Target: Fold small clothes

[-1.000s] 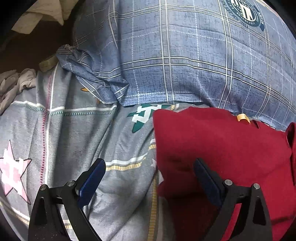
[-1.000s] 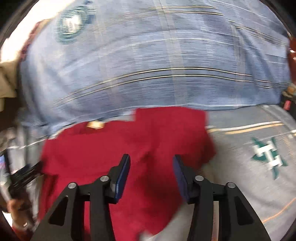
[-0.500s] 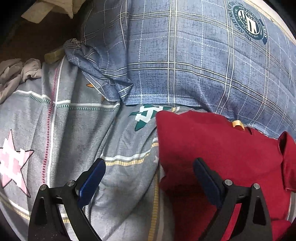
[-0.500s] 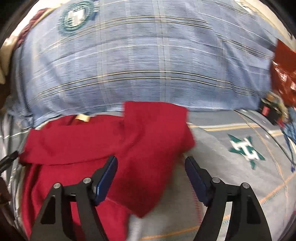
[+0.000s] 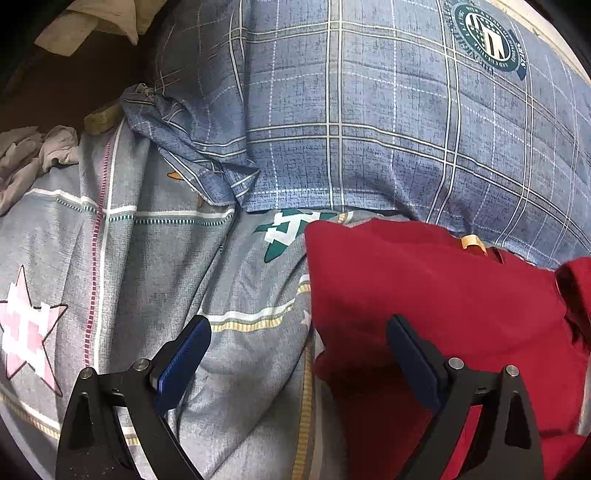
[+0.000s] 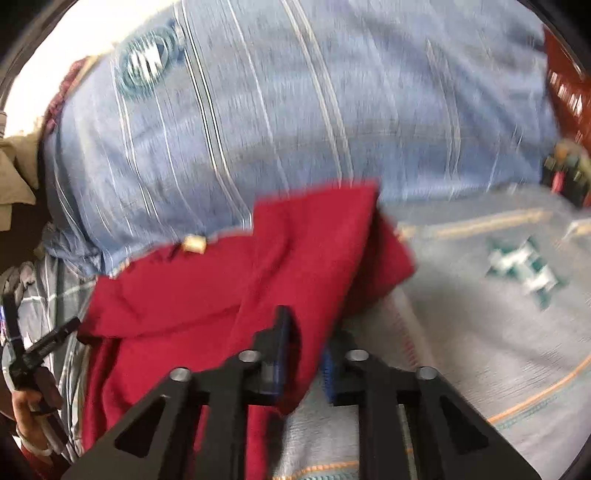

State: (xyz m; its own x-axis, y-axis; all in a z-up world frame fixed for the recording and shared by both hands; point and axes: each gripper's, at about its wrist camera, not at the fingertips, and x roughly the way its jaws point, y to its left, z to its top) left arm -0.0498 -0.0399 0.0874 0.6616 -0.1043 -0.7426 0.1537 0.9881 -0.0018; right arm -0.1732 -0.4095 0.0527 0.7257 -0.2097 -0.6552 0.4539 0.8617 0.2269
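A dark red shirt (image 5: 424,288) lies on the grey patterned bedsheet (image 5: 147,277), its tan neck label (image 5: 471,242) against the pillow. My left gripper (image 5: 299,354) is open wide. One finger hovers over the sheet and the other over the shirt's left edge, with that edge between them untouched. In the blurred right wrist view the shirt (image 6: 207,295) has its right side folded inward. My right gripper (image 6: 306,354) is closing tight, its pads pinching that folded flap's lower edge. The left gripper (image 6: 48,347) and a hand (image 6: 29,402) show at the far left.
A big blue plaid pillow (image 5: 369,129) lies directly behind the shirt. Crumpled grey cloth (image 5: 26,158) and beige fabric (image 5: 92,22) lie at the far left. Small items (image 6: 565,173) and a red object (image 6: 565,85) sit at the right edge.
The right gripper went from wide open above the folded flap to shut on its lower edge, tilting slightly as it moved. The left gripper stayed open and hardly moved.
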